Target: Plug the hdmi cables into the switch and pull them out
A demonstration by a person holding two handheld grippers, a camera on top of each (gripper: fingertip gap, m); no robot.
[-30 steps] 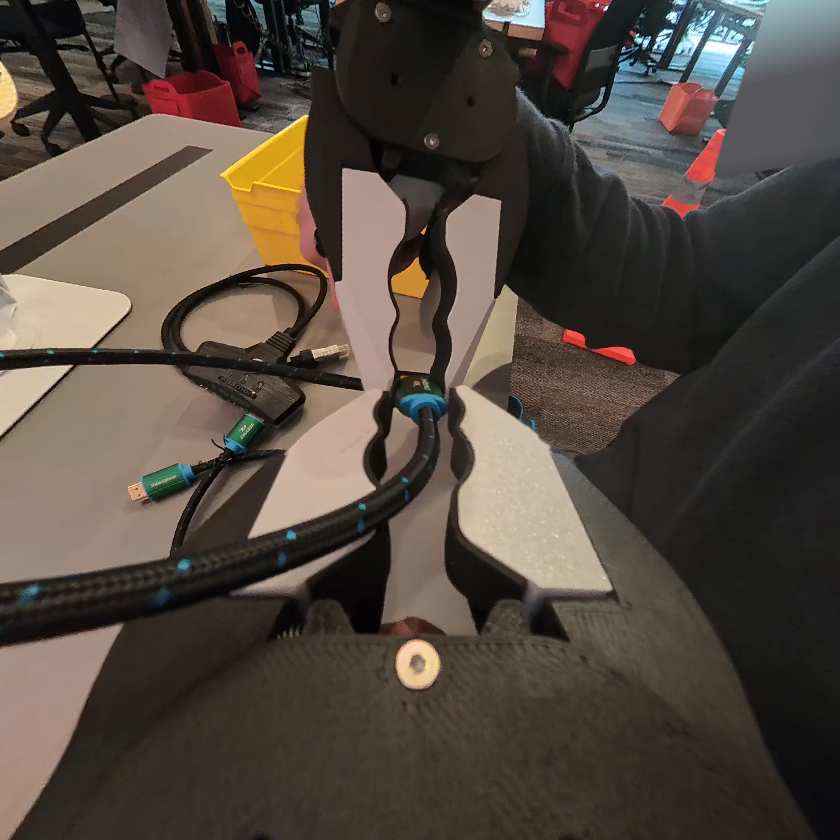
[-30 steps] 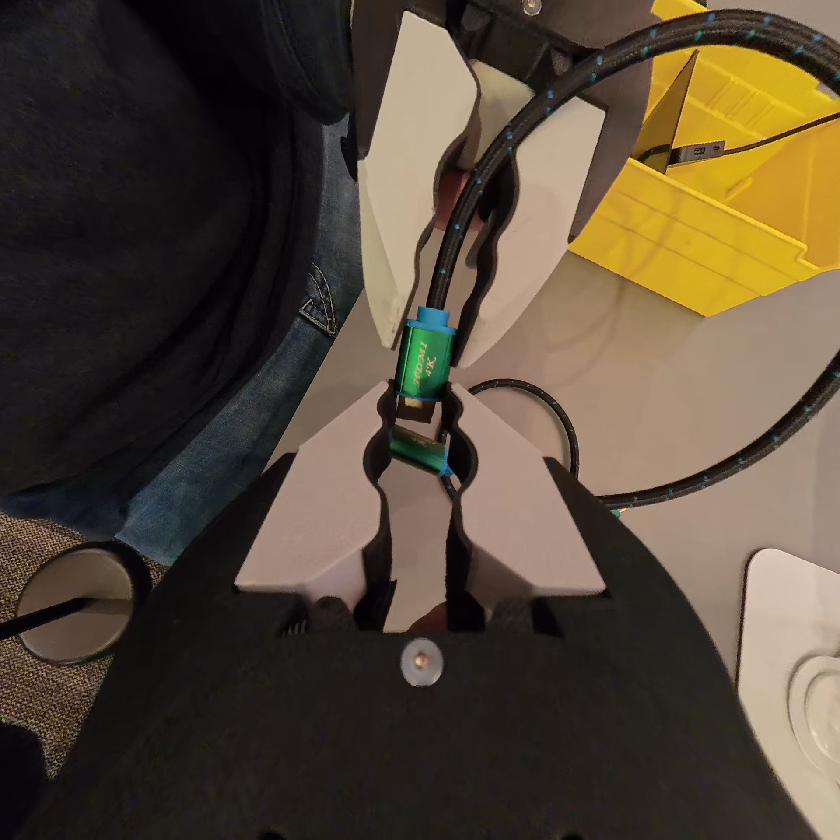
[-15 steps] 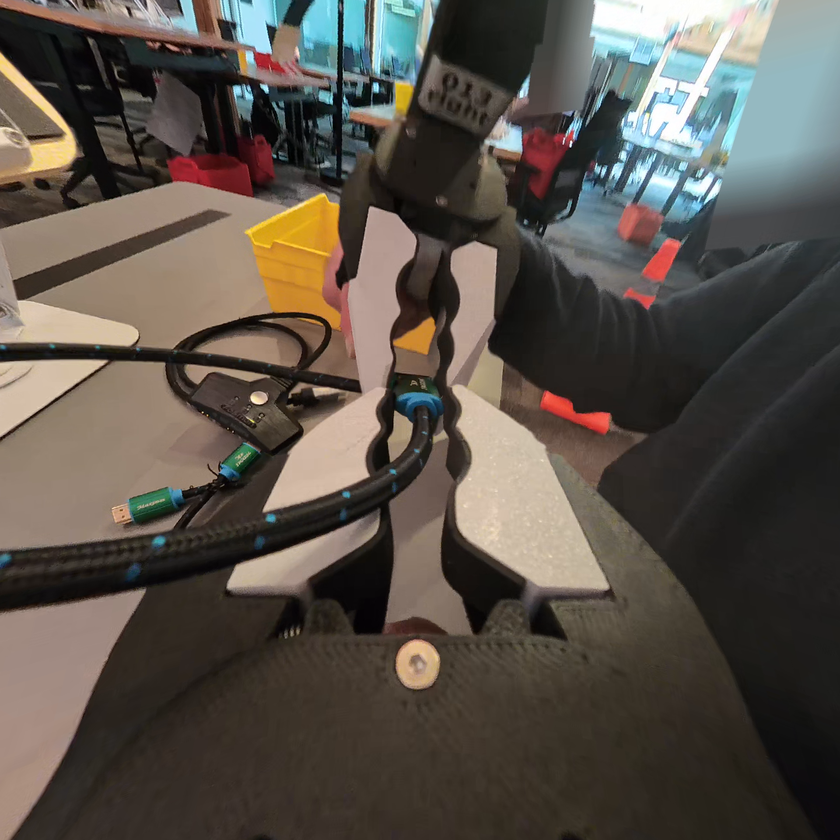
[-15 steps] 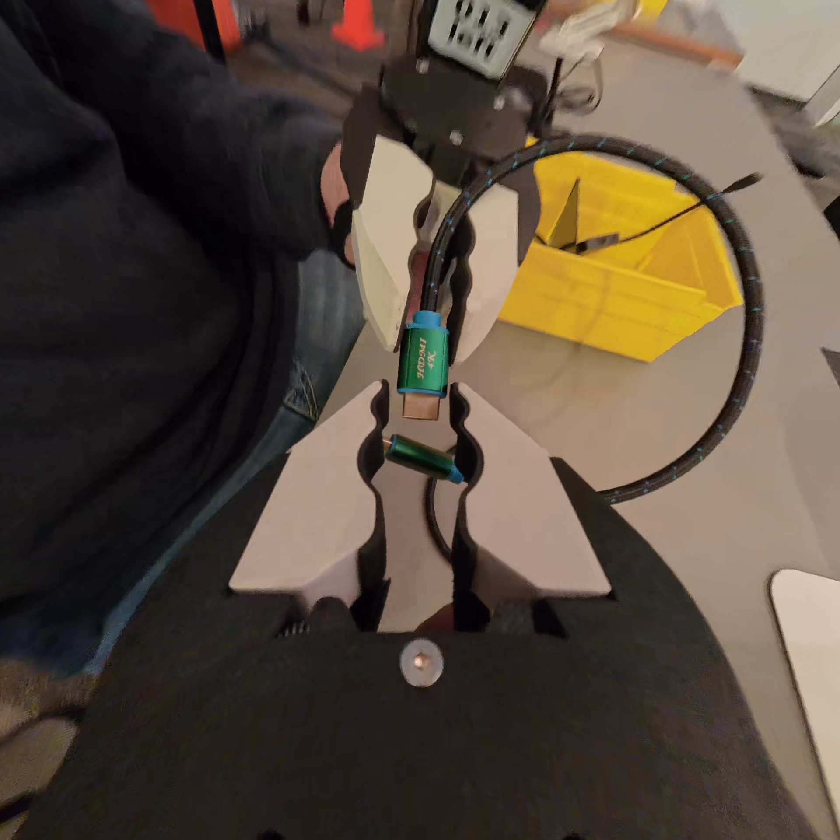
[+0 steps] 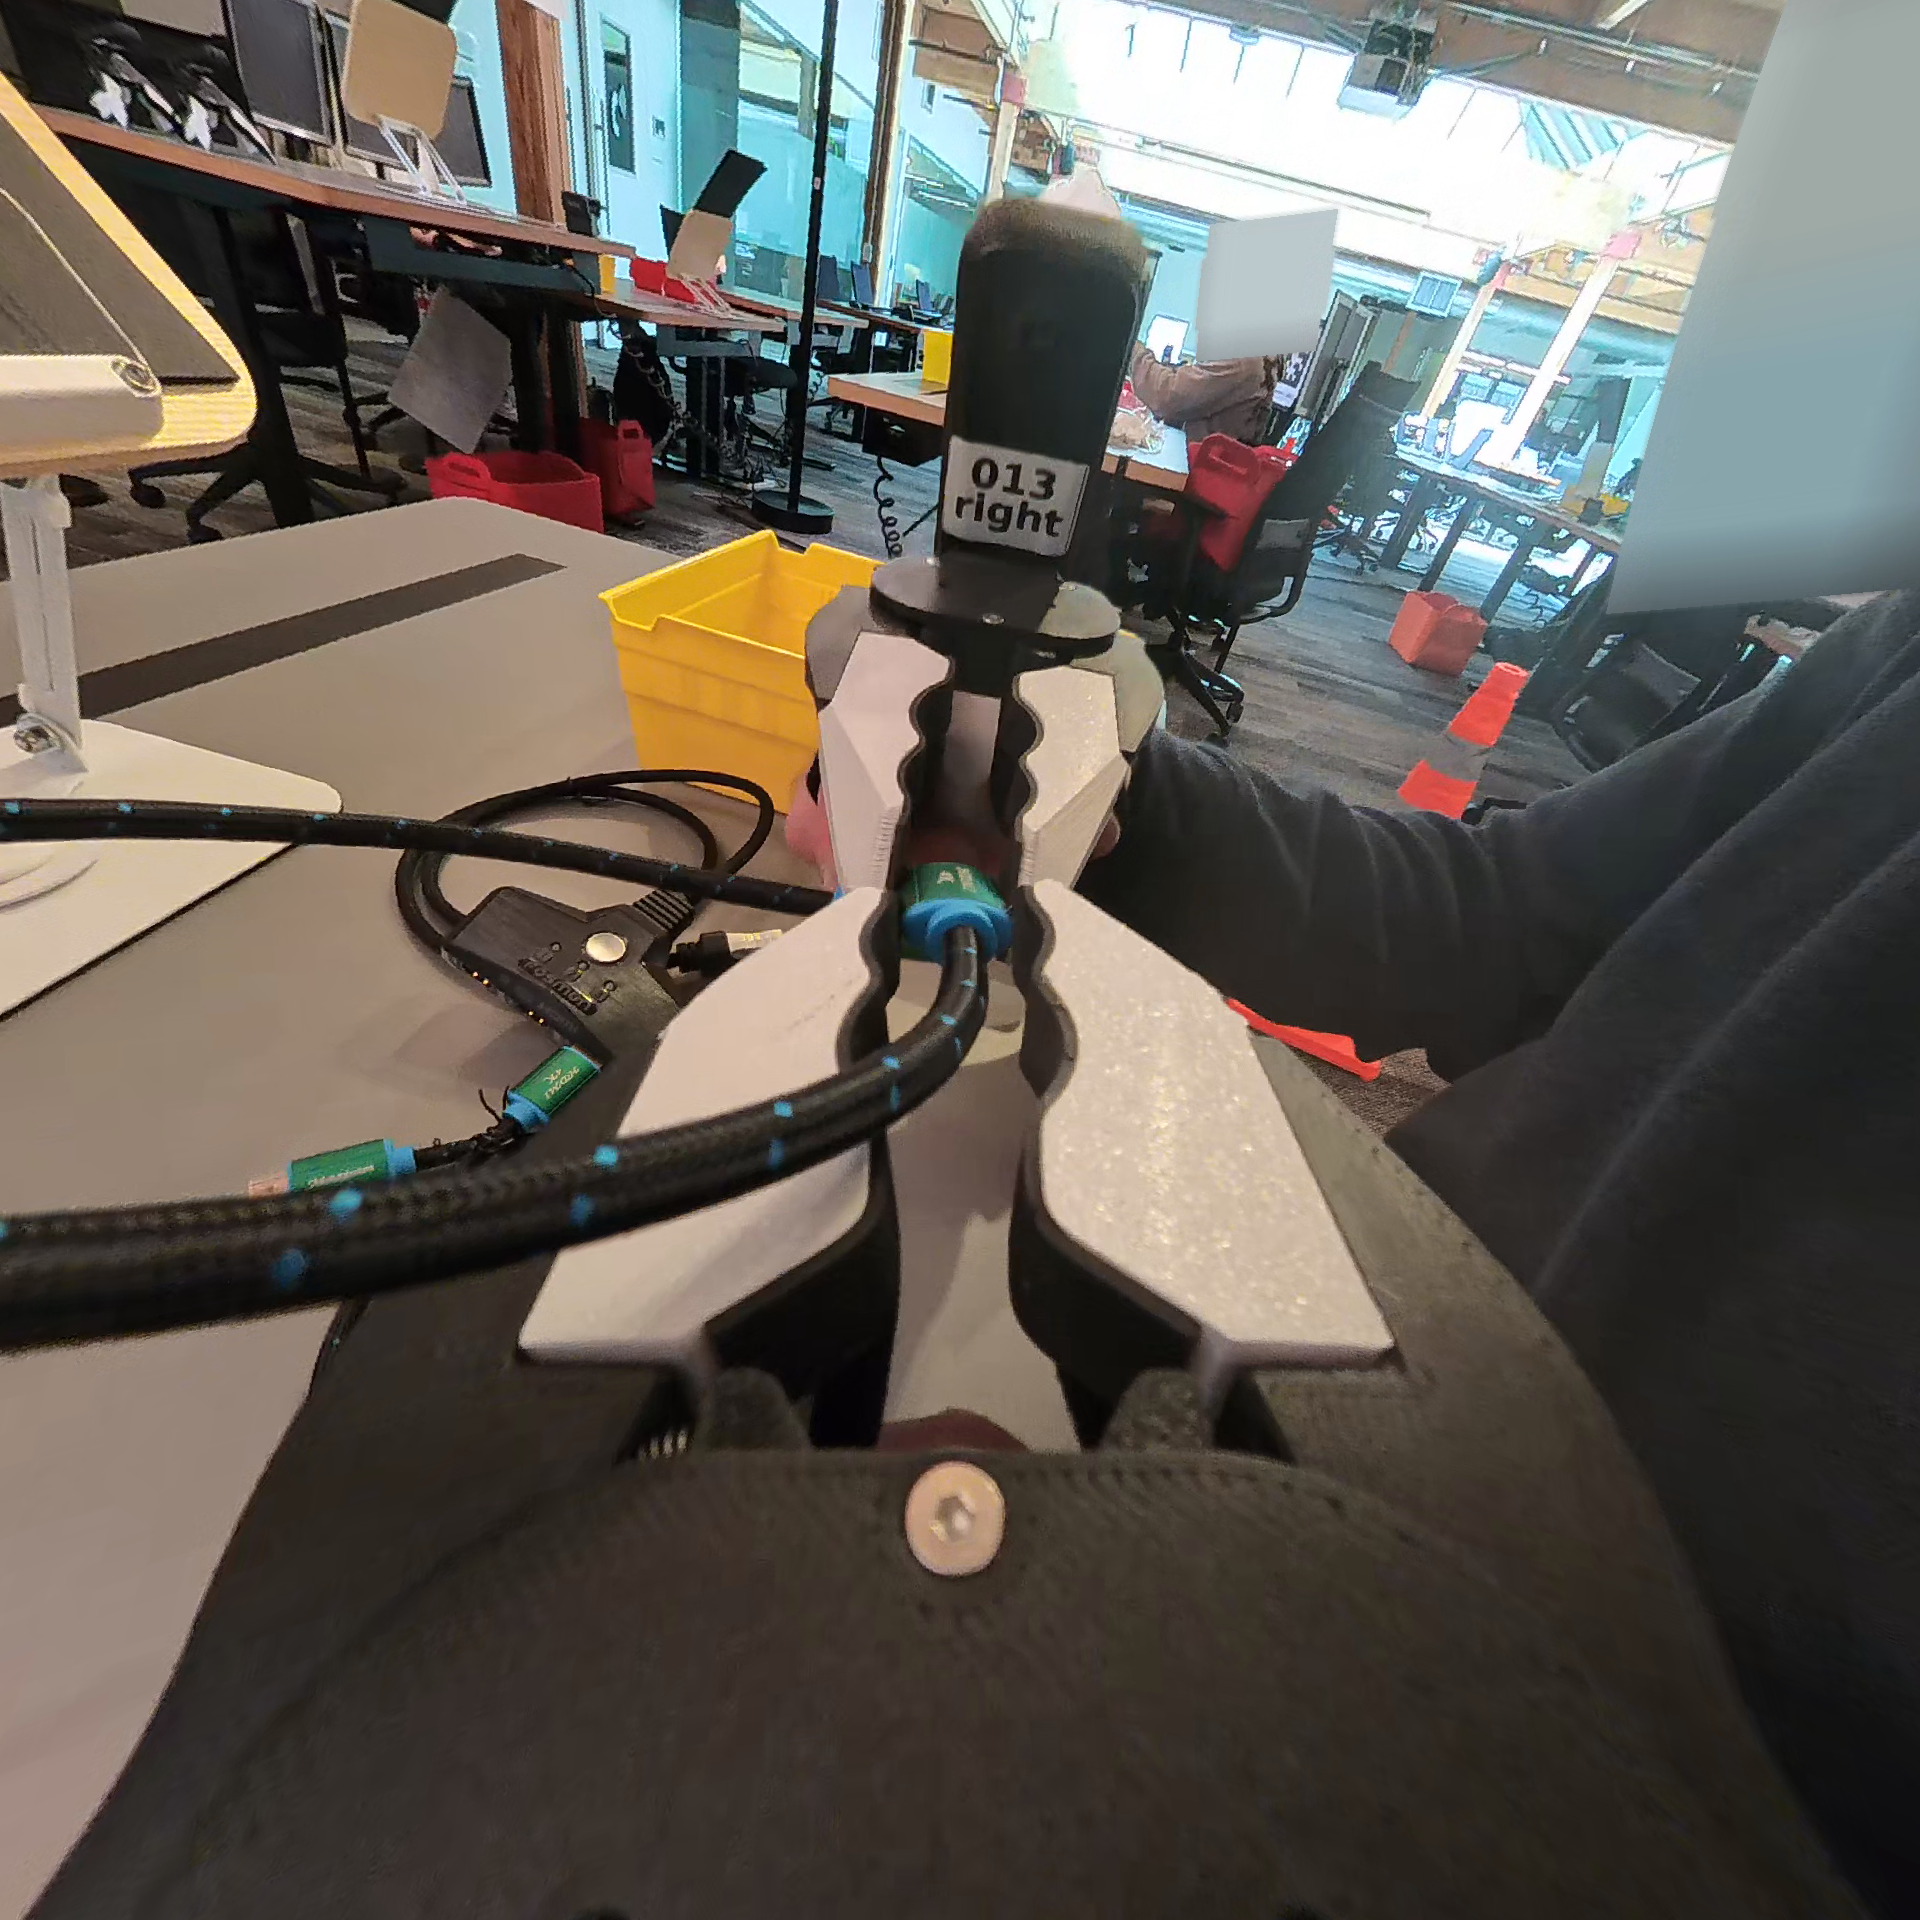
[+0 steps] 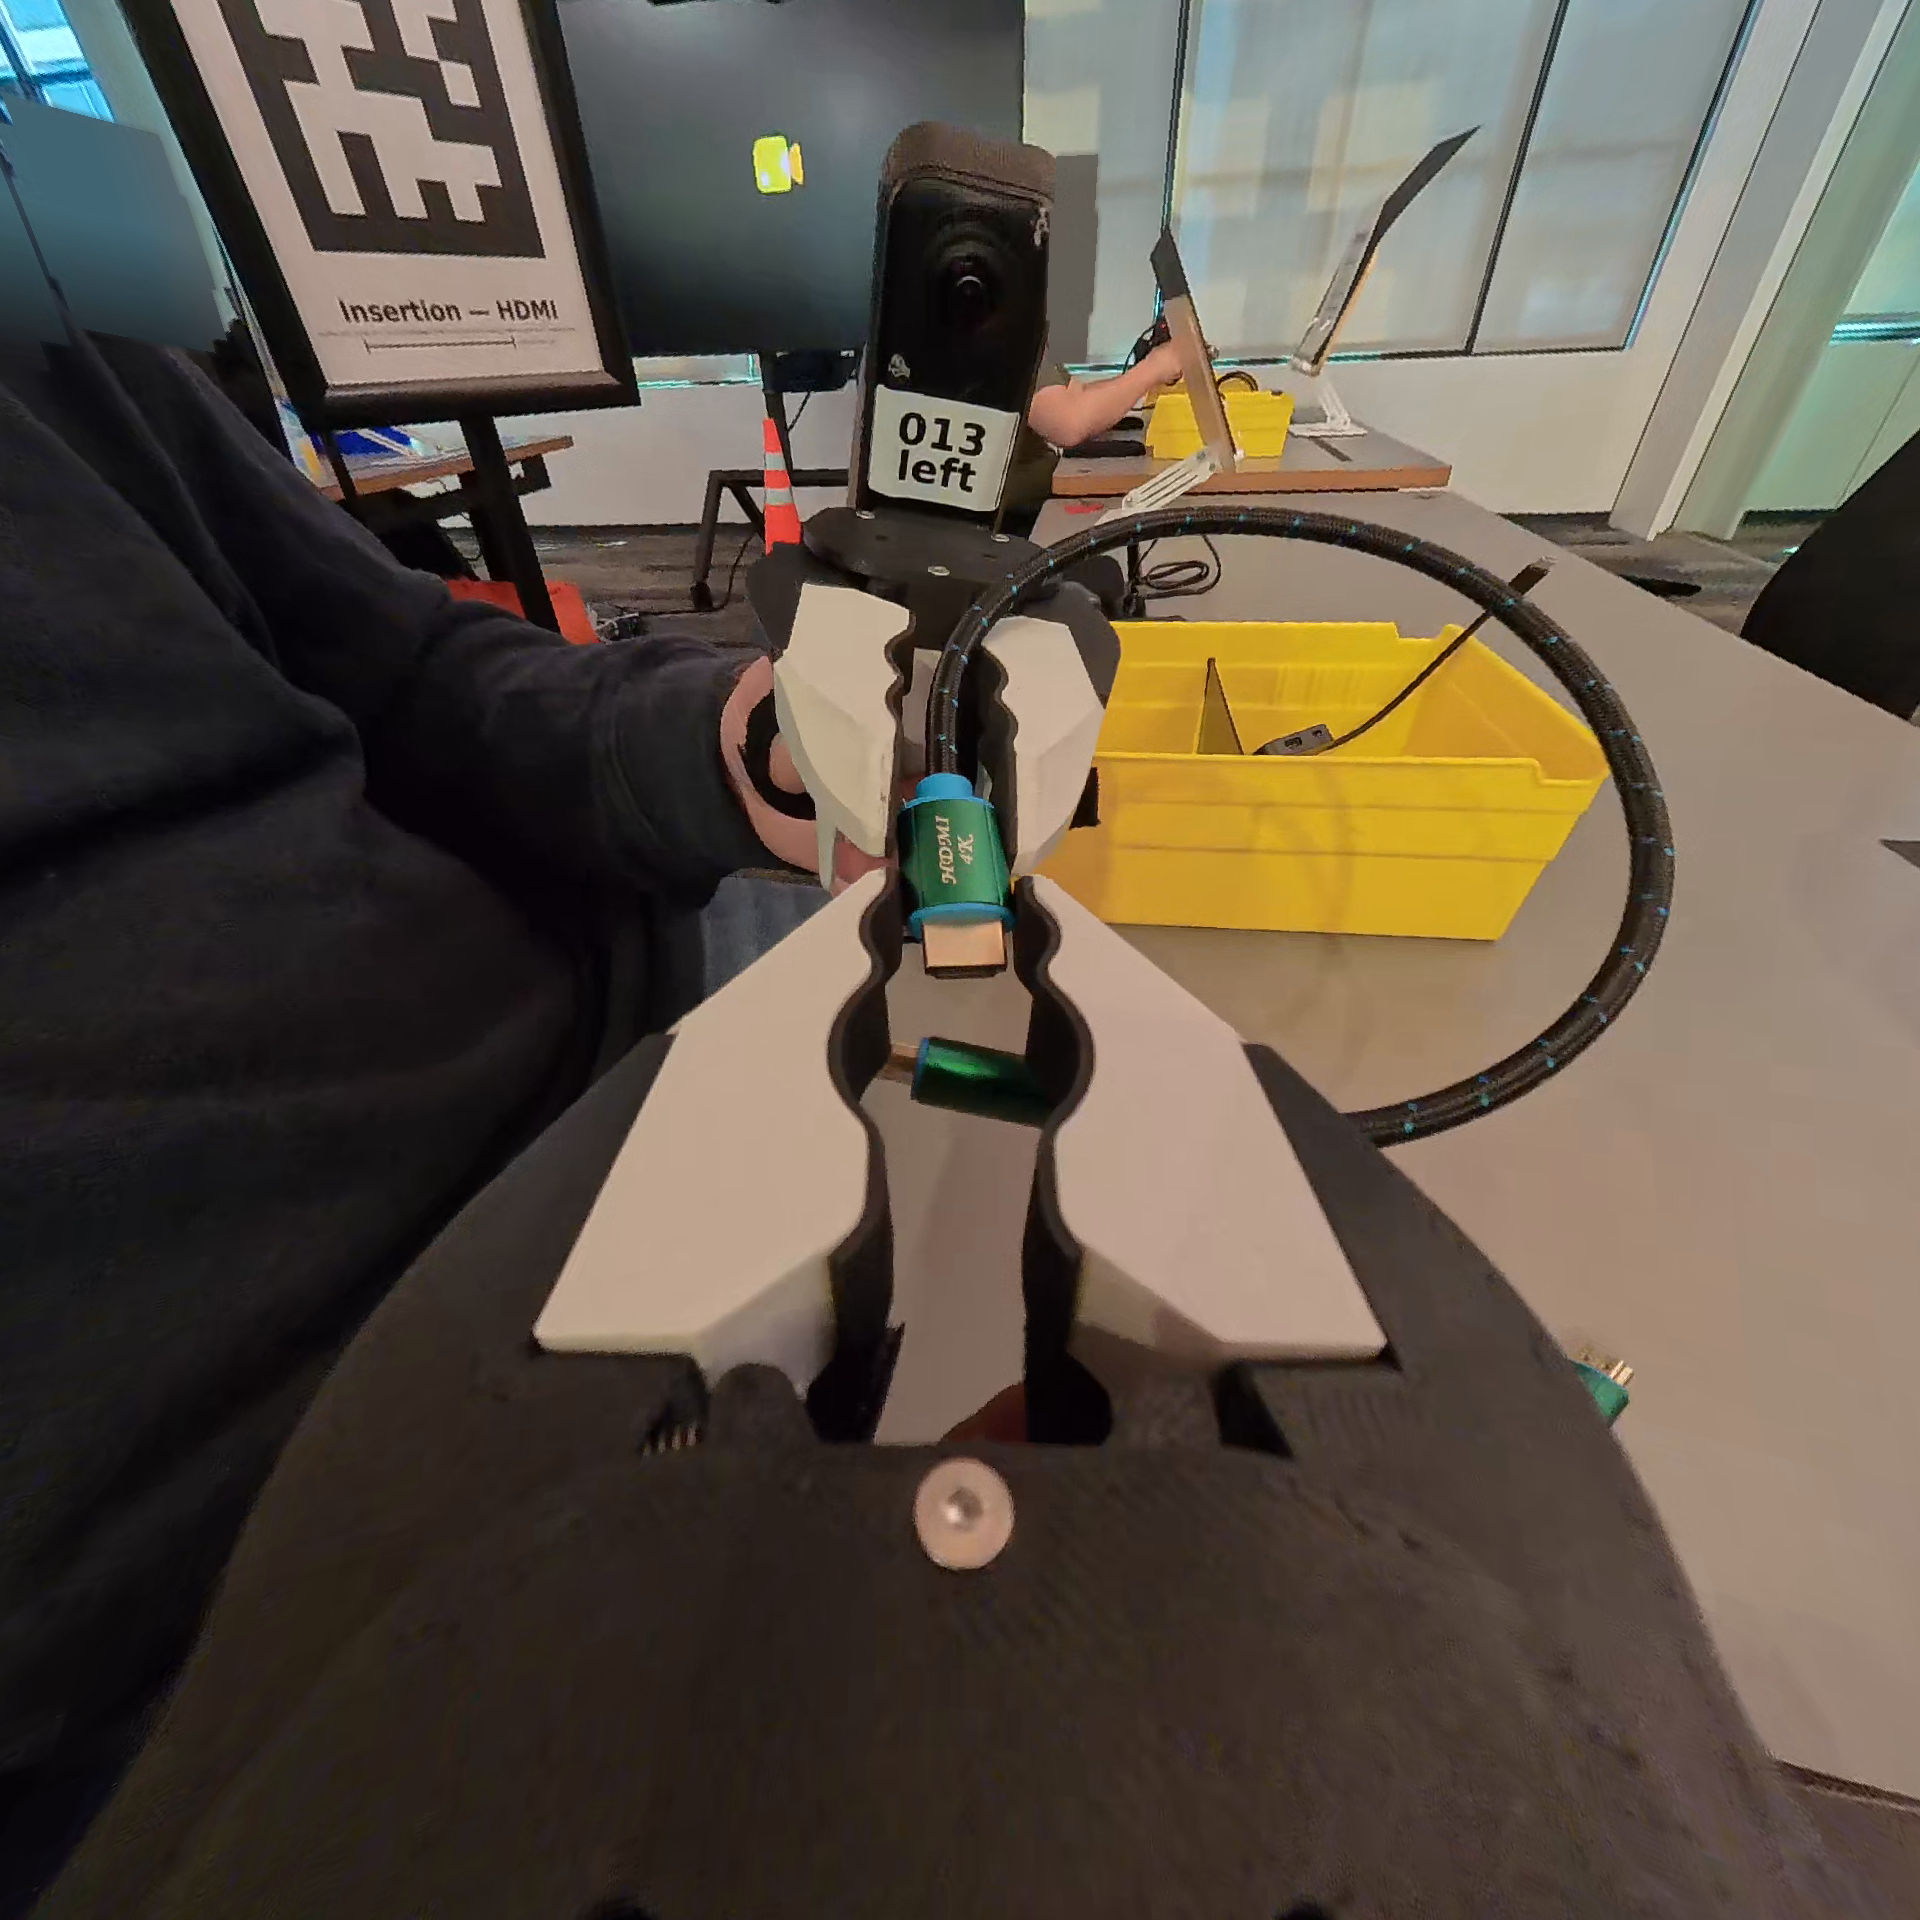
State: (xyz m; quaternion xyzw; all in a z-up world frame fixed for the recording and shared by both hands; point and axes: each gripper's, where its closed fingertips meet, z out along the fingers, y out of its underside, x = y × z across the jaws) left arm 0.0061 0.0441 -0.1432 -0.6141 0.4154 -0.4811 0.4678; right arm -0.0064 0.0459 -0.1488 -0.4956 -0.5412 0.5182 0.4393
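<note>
Okay, both wrists have tilted up in the last second: they were looking down at the table and now sit level, facing each other, so the room is in frame.

The left gripper [image 5: 951,914] is still clamped on the held HDMI plug [image 6: 954,862] at its blue collar. The braided cable [image 5: 727,1153] runs back between its fingers and off left. The plug's metal tip now sits further in between the tips of the right gripper [image 6: 956,935]. Right fingers are only narrowly parted, a bit wider than the plug, and I see no contact. To me this looks like a mid-air handover or regrip, not an insertion.

The switch [image 5: 566,966] lies on the grey table [image 5: 260,1039] to the left, well apart from the held plug. Nothing is going in yet. Its own lead [image 5: 582,821] is coiled behind it. Two more green plugs [image 5: 551,1086] lie just beside the switch. Another one [image 6: 977,1081] shows on the table through the right gripper's gap.

The yellow bin [image 6: 1320,821] is at the back of the table, with a small adapter and a thin wire inside. A white stand base [image 5: 156,821] is far left.

The room is an open office with desk rows, red bins [image 5: 520,488] and orange cones [image 5: 1465,738] on the floor. There is also a framed marker board [image 6: 395,187] and tall windows. A person [image 5: 1195,384] sits at a far desk.
</note>
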